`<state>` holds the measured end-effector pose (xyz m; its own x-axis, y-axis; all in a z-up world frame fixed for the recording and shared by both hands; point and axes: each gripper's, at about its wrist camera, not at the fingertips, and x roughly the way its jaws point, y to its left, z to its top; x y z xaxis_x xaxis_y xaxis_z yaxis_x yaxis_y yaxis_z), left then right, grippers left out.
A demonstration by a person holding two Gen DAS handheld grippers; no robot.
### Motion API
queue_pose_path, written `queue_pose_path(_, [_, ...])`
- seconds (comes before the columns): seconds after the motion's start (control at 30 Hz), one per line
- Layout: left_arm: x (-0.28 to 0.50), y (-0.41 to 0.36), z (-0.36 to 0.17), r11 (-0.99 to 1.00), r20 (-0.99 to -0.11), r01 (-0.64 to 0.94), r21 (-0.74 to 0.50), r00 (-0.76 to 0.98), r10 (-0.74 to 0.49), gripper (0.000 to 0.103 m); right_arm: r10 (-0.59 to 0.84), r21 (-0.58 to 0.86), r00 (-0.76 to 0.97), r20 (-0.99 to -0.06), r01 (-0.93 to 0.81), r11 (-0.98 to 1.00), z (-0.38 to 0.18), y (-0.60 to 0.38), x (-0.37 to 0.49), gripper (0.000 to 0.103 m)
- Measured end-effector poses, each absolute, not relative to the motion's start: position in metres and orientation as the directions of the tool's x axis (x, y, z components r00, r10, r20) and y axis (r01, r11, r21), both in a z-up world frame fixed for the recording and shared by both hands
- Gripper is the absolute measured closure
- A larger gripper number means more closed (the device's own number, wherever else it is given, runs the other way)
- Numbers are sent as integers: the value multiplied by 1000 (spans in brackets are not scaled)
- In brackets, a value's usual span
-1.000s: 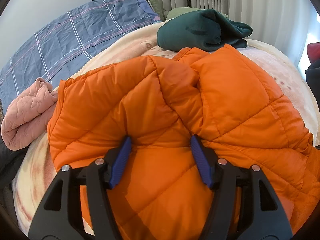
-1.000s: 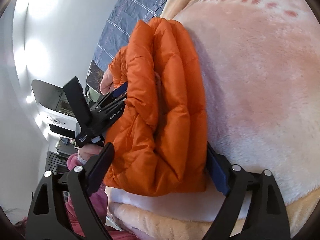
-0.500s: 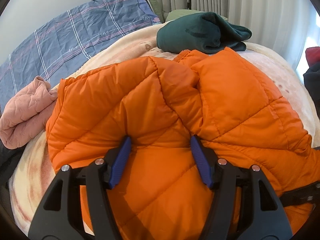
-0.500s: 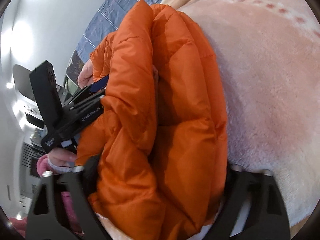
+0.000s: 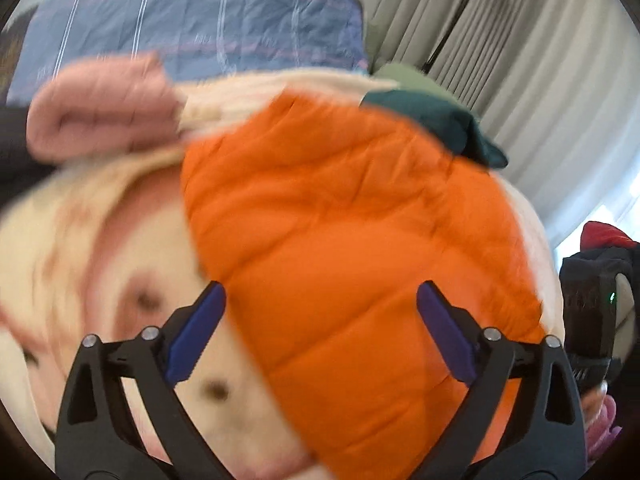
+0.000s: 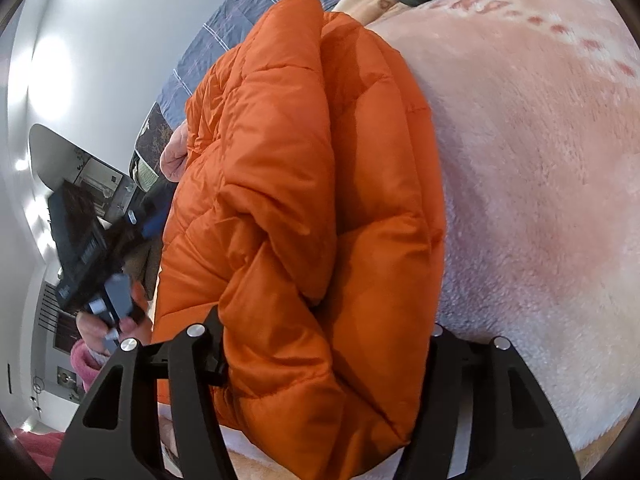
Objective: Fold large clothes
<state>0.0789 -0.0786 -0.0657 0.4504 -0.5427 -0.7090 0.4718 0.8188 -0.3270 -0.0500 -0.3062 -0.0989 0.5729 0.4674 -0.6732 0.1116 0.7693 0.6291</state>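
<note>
The orange padded jacket [image 6: 304, 208] lies bunched on the pink fleece blanket [image 6: 540, 160], squeezed between the right gripper [image 6: 320, 344], whose jaws have just been closing on it. The left gripper [image 5: 320, 332], jaws just opened wide, angles downward above the jacket's edge, its blue pads [image 5: 196, 332] clear of the fabric.

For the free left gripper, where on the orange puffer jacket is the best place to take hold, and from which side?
Probably the near-left edge of the orange puffer jacket, approached from the blanket side. That border lies exposed on bare blanket beside the left gripper, whose fingers have just opened and hold nothing. The right gripper has just closed on the bunched thick end, so the opposite edge suits the next fold.
</note>
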Motion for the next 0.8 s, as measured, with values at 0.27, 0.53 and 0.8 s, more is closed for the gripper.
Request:
queue_pose_path(0.27, [107,-87,-111,707,-660,428,-564,281,-696,2,435,594,585,-685,101,798,-100,-292,-48,40])
queue_pose_path(0.53, [98,-128,-60,728,-607,568,-385,438,-663,42,360,511,676,-643,29,859,-70,-273,-41,71])
queue_pose_path(0.8, [131,-169,57,724,-441,673,-154,608,-660,46,279,348,809,-517,-99,932,16,-283,21,72])
